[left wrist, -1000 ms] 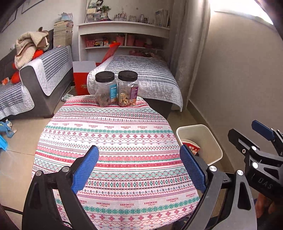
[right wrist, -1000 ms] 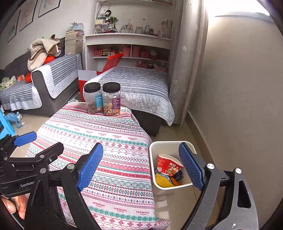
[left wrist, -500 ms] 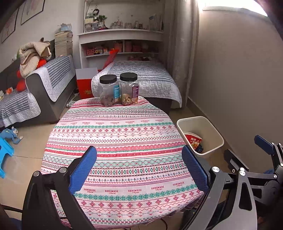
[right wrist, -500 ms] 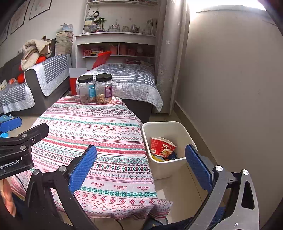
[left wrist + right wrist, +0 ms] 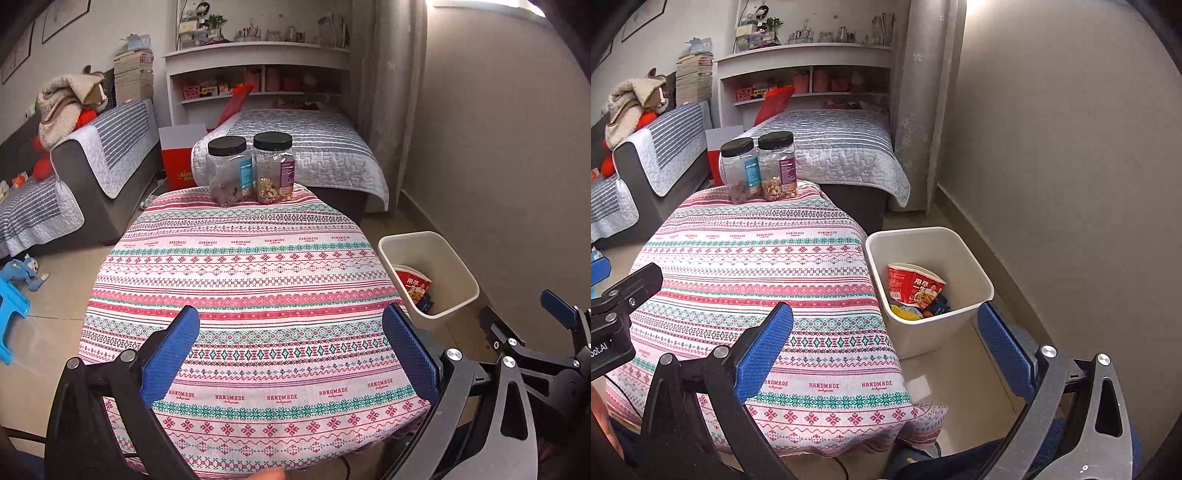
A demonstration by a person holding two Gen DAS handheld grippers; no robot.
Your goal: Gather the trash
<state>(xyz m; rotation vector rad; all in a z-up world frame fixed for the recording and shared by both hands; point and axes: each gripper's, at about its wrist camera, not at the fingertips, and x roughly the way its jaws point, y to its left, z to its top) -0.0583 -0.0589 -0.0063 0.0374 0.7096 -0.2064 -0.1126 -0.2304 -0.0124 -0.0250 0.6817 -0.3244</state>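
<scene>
A white bin (image 5: 929, 288) stands on the floor right of the table; it also shows in the left wrist view (image 5: 428, 271). Inside lie a red noodle cup (image 5: 914, 286) and several wrappers (image 5: 919, 312); the cup shows in the left wrist view (image 5: 412, 286) too. My left gripper (image 5: 291, 345) is open and empty above the near part of the patterned tablecloth (image 5: 240, 280). My right gripper (image 5: 886, 345) is open and empty, held above the table's right edge and the bin.
Two black-lidded jars (image 5: 251, 170) stand at the table's far edge. A bed (image 5: 295, 147), a sofa (image 5: 92, 155), a shelf unit (image 5: 258, 74) and a red box (image 5: 181, 162) lie beyond. A wall (image 5: 1071, 184) is close on the right.
Both grippers have pulled back and up from the table; more of the cloth's near edge and the bin shows. Both stay open and empty.
</scene>
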